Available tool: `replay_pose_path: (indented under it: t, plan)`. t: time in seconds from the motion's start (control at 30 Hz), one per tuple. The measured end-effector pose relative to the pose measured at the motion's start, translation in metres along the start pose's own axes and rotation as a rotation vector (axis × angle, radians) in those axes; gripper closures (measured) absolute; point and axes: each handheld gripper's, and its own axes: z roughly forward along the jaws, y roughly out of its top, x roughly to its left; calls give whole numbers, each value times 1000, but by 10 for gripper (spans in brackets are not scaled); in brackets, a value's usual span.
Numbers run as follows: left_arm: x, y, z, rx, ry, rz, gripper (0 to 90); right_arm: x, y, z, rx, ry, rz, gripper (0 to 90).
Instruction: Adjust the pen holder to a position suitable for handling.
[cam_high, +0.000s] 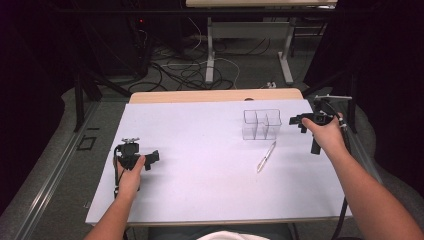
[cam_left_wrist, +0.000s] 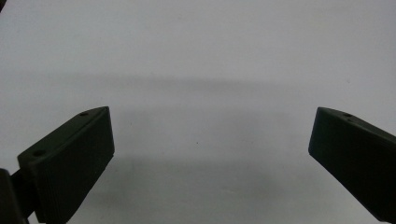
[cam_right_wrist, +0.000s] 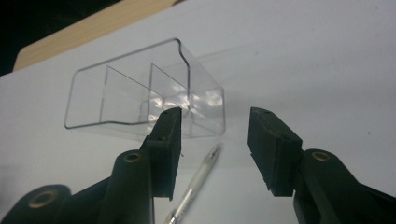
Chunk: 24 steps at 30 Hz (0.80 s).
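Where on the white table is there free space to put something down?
The white table is bare between the left claw and the silver pen, and along the near edge. It is crowded only at the clear plastic divided organizer, near the right claw.

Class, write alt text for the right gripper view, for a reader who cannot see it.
The right tool is open, its two black jaws rising from the bottom edge above a white table. A clear pen lies on the table between the jaws, pointing toward a clear plastic organizer with dividers that stands just beyond it.
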Motion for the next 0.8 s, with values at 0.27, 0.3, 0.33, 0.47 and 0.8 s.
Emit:
replay_pose_path:
  t: [0.27, 0.3, 0.33, 0.47, 0.8]
  plan:
    - [-3, -1, 1, 7, -2, 7, 2, -7, -12, 15, 80, -24, 23, 561]
    - [-3, -1, 1, 7, -2, 7, 2, -7, -13, 17, 88, -25, 30, 562]
    - [-3, -1, 1, 9, -1, 6, 2, -7, -14, 19, 100, -28, 33, 562]
    - [-3, -1, 1, 1, 2, 7, 2, -9, -20, 30, 123, -48, 38, 581]
    - [-2, -1, 1, 5, 4, 15, 2, -11, -39, 59, 164, -24, 111, 601]
